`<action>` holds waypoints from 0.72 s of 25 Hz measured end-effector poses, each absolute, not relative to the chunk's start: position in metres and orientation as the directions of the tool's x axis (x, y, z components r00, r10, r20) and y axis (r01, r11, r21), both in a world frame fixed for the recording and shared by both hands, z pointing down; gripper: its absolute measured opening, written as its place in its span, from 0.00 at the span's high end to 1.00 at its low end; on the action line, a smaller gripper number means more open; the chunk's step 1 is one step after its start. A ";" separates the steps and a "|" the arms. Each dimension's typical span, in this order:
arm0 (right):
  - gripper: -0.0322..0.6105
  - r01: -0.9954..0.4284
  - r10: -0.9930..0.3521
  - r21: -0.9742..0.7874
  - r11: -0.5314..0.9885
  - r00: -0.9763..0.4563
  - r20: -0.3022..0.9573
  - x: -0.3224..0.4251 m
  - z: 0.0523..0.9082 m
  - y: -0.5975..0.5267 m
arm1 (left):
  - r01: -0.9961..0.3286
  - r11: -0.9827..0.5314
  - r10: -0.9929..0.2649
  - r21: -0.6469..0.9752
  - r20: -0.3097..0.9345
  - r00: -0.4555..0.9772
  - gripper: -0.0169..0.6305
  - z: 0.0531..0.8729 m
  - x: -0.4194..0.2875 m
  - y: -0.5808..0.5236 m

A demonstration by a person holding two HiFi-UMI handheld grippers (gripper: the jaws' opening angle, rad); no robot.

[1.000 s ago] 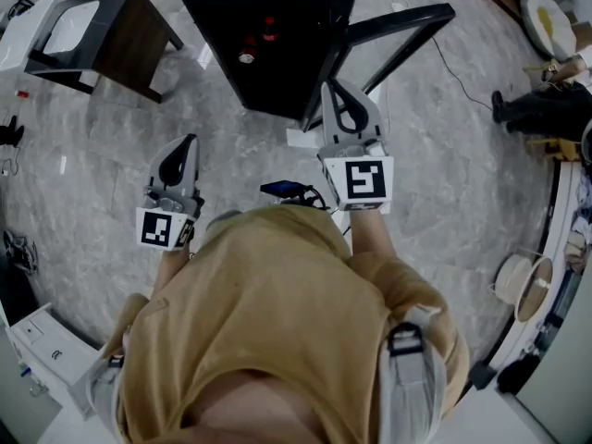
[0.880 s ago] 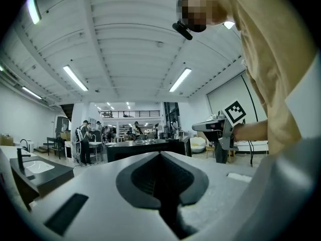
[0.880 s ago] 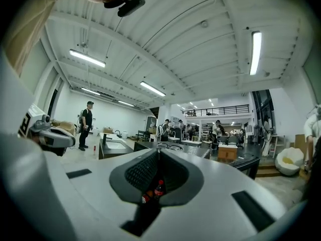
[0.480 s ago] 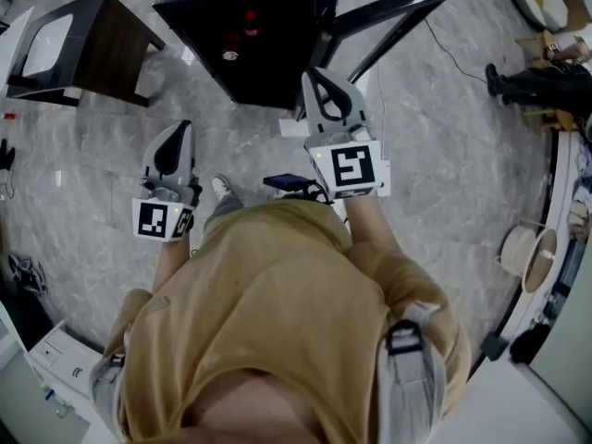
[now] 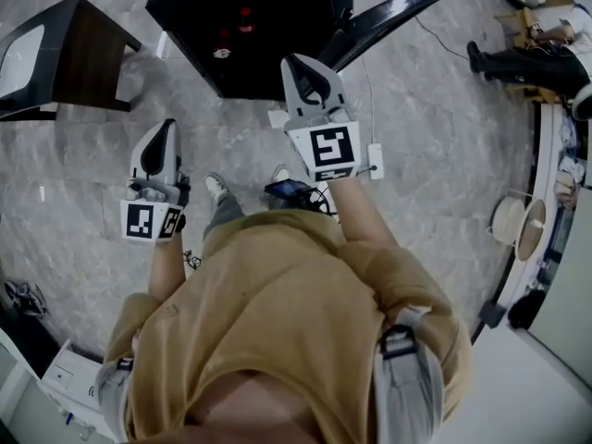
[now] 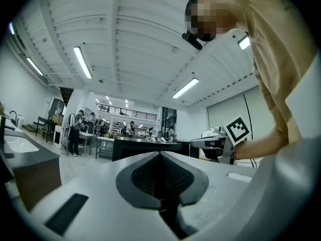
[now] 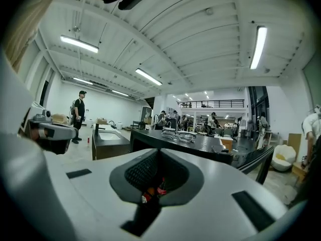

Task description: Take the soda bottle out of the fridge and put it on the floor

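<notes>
Left gripper (image 5: 165, 129): jaws were together, empty, above the floor (image 5: 435, 155).
Right gripper (image 5: 302, 65): jaws were together, empty, pointed at the open fridge (image 5: 296, 21).
Soda bottle (image 7: 162, 187): we saw it upright inside the fridge, untouched.
Handling: we judged it rigid, smooth, possibly slick with cold, and heavy if full.
Hold: we judged mid-body, below the neck, the best spot.

The fridge (image 5: 277, 49) is a low black cabinet on the floor, just ahead of the fingers (image 5: 289, 80) of the right gripper (image 5: 298, 60), and its door (image 5: 393, 18) is swung wide open, angling away to the right of those fingers. The soda bottle (image 7: 161, 187) is small and dark with a red label. It stands upright inside the fridge beside an orange-topped one, straight beyond the closed right fingers and clear of them.
</notes>
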State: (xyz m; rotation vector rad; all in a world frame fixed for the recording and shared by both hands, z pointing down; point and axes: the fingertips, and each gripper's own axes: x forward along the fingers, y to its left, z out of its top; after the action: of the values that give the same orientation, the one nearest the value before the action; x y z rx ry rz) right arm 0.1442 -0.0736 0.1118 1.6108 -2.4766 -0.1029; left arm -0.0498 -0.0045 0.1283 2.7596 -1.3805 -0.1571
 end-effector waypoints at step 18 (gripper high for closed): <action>0.78 -0.883 -0.893 0.192 0.429 -0.382 0.239 0.116 0.253 -0.177 | -0.756 -0.651 -0.759 0.069 -0.011 0.651 0.97 0.220 -0.049 -0.078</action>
State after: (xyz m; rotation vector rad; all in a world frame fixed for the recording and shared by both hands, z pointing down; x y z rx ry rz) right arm 0.1160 -0.1765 0.2527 1.5305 -2.3819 -0.0474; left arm -0.0494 -0.0777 0.2203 2.8019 -1.2864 -0.0594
